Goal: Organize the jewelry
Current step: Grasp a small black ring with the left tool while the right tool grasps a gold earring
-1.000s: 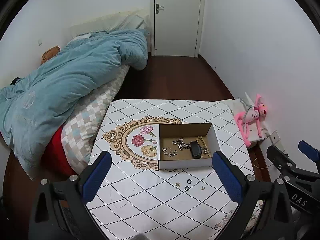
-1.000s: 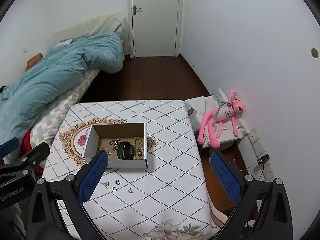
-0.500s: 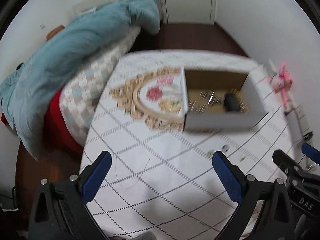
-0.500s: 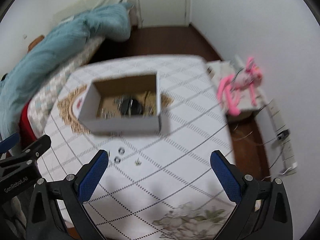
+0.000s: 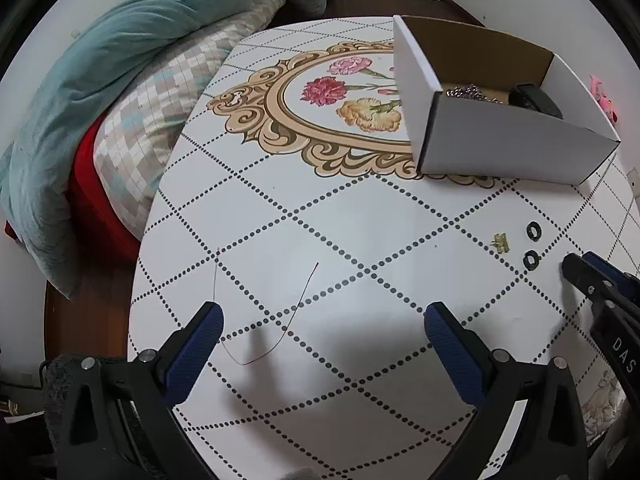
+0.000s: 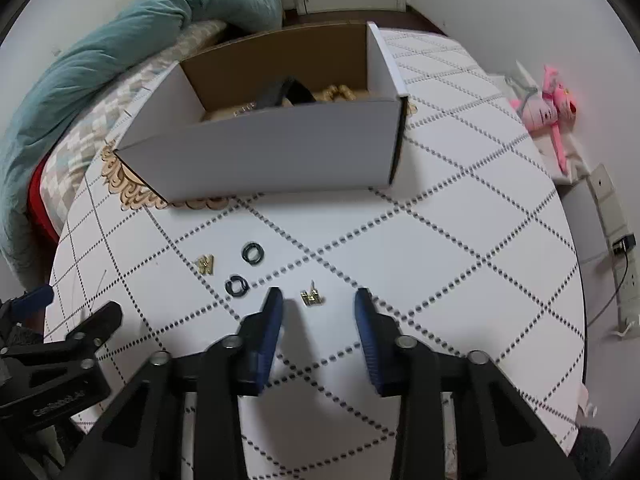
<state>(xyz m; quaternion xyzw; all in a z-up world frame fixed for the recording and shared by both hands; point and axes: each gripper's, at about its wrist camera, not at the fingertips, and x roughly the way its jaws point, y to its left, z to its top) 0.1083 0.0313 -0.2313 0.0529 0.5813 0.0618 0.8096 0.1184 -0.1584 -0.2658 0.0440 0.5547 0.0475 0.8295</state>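
Note:
A white cardboard box (image 6: 280,152) stands on the patterned table and holds a black band (image 6: 286,90), gold beads (image 6: 340,92) and silver chains (image 5: 472,92). In front of it lie two black rings (image 6: 253,253) (image 6: 237,285) and two small gold earrings (image 6: 205,264) (image 6: 310,297). My right gripper (image 6: 318,300) is partly open, low over the table, its fingertips either side of the nearer gold earring. My left gripper (image 5: 320,328) is wide open and empty over the table, near a thin wire (image 5: 280,320). The box also shows in the left wrist view (image 5: 512,144).
A bed with a teal duvet (image 5: 120,60) borders the table's left side. A pink plush toy (image 6: 552,96) lies on the floor to the right by the wall. A power strip (image 6: 624,280) sits by the wall.
Both grippers have dropped down close to the table. The right gripper's jaws have narrowed and now straddle the gold earring. The left gripper has moved toward the table's left front.

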